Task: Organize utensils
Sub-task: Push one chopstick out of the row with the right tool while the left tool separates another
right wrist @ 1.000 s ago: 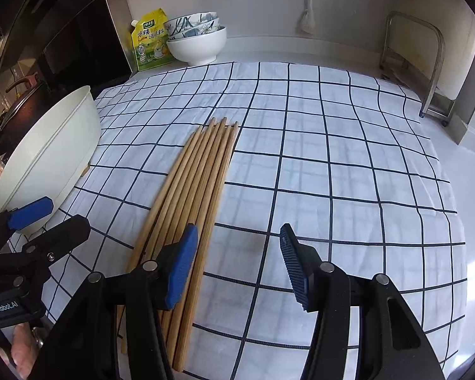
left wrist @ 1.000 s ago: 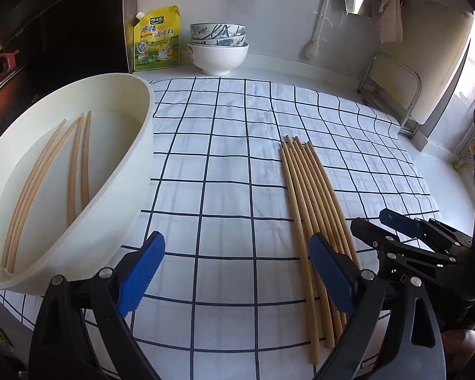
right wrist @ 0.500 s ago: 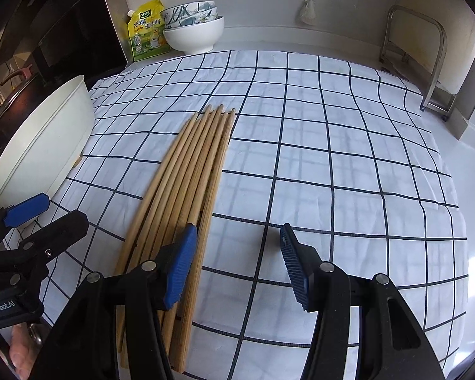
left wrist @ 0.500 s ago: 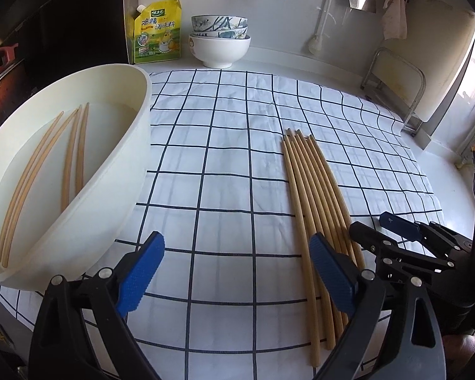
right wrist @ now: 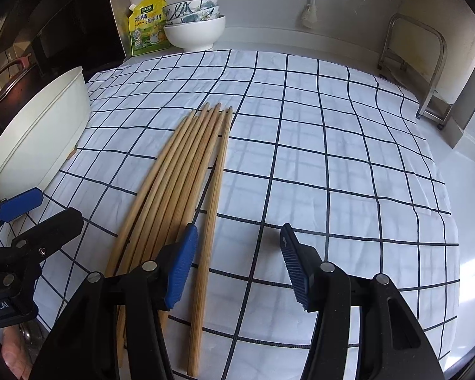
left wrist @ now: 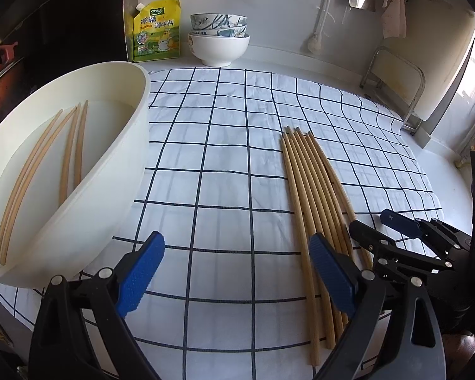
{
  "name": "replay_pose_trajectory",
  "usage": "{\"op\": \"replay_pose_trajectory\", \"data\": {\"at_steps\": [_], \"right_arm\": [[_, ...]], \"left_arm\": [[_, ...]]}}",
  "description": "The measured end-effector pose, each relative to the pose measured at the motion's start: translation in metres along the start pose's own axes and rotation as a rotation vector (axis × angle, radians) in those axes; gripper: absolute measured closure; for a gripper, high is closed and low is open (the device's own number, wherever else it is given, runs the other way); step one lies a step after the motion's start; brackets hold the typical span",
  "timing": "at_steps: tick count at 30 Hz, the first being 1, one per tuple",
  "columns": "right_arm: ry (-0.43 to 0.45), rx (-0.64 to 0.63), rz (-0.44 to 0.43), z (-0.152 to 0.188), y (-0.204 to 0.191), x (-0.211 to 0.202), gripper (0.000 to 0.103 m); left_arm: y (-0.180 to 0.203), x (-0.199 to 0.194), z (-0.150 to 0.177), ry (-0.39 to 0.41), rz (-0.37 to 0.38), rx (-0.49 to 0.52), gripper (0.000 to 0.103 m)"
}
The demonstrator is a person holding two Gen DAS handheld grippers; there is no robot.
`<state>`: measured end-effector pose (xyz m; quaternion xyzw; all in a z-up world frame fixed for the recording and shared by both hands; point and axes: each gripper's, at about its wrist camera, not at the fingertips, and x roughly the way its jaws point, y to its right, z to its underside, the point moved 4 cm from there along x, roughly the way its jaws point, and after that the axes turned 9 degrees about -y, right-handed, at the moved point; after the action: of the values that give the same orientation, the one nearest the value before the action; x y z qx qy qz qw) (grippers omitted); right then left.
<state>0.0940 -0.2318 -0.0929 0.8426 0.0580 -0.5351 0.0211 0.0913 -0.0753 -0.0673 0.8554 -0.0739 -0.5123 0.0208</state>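
Left tongs [left wrist: 237, 272] spread wide, blue ribbed pads clear of everything, nothing between them but the white cloth with dark grid lines [left wrist: 224, 145] covering the tabletop; its right pad sits over the near part of the loose row of bare wooden chopsticks [left wrist: 313, 196], whether it touches them I cannot tell. Right tongs [right wrist: 239, 262] about half open, empty; the outermost stick of the row [right wrist: 186, 190] runs just inside its left pad, the rest pass under or left of that pad, contact cannot be confirmed. Chopsticks lie side by side on the cloth, tips fanned slightly at the far end, pointing away from both cameras. Big white oval plastic tub [left wrist: 133, 145] stands on the cloth's left edge, well apart from the row, with four more wooden chopsticks [left wrist: 69, 158] lying inside. The two tongs sit close together, left one showing at the lower left of the right wrist view, near the tub wall [right wrist: 41, 133]. Far edge of tabletop: yellow-green stand-up seasoning pouch [left wrist: 156, 30] beside a stack of bowls, plain white one [left wrist: 218, 47] under two blue-patterned ones. Metal rack frame [left wrist: 395, 88] at far right, off the cloth
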Motion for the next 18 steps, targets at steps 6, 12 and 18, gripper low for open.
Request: {"op": "replay_pose_trajectory", "data": {"at_steps": [6, 12, 18], "right_arm": [[0.005, 0.053, 0.010, -0.001, 0.022, 0.000, 0.051], [0.015, 0.092, -0.009, -0.001, 0.039, -0.004, 0.051], [0.016, 0.095, -0.025, 0.000, 0.040, -0.003, 0.051]], "left_arm": [[0.006, 0.004, -0.006, 0.011, -0.003, 0.004, 0.012], [0.020, 0.016, -0.012, 0.004, -0.023, 0.041, 0.012], [0.024, 0.033, -0.014, -0.029, -0.040, 0.055, 0.012]]}}
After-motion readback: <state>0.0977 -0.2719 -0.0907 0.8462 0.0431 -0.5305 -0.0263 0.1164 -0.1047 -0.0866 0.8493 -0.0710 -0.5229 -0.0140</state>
